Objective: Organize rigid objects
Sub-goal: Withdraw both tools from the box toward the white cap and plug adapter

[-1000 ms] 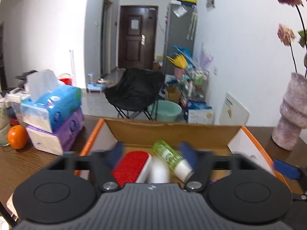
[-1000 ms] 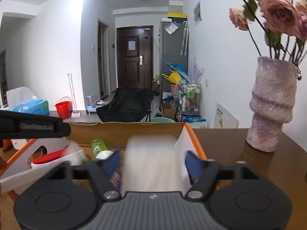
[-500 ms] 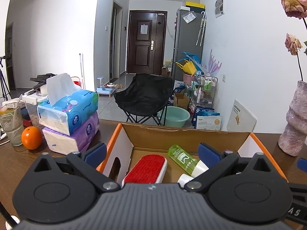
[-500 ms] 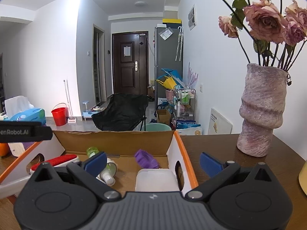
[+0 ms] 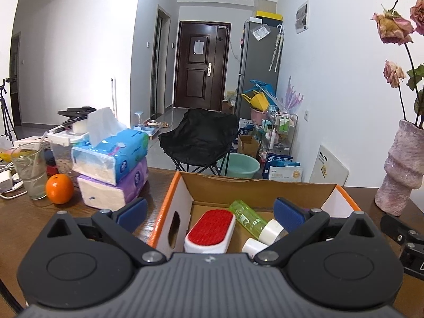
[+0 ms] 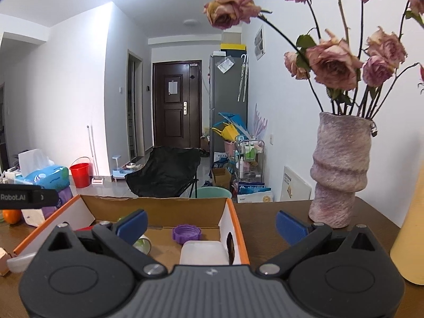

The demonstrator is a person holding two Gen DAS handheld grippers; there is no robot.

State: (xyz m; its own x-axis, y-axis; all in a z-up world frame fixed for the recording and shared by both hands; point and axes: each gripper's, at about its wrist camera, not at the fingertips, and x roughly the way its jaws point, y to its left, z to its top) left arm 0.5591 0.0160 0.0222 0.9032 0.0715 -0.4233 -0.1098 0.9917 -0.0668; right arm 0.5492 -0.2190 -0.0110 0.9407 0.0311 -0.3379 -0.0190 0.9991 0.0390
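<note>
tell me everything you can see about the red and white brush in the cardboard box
The brush lies flat on the floor of the cardboard box, near its left wall, red face up. That face looks like a fuzzy, velvety pad with rounded corners, set in a thick white body that looks plastic. A green bottle lies just to its right; whether they touch is unclear. Its near end is hidden behind the left claw, which stands open above it without touching it.
</note>
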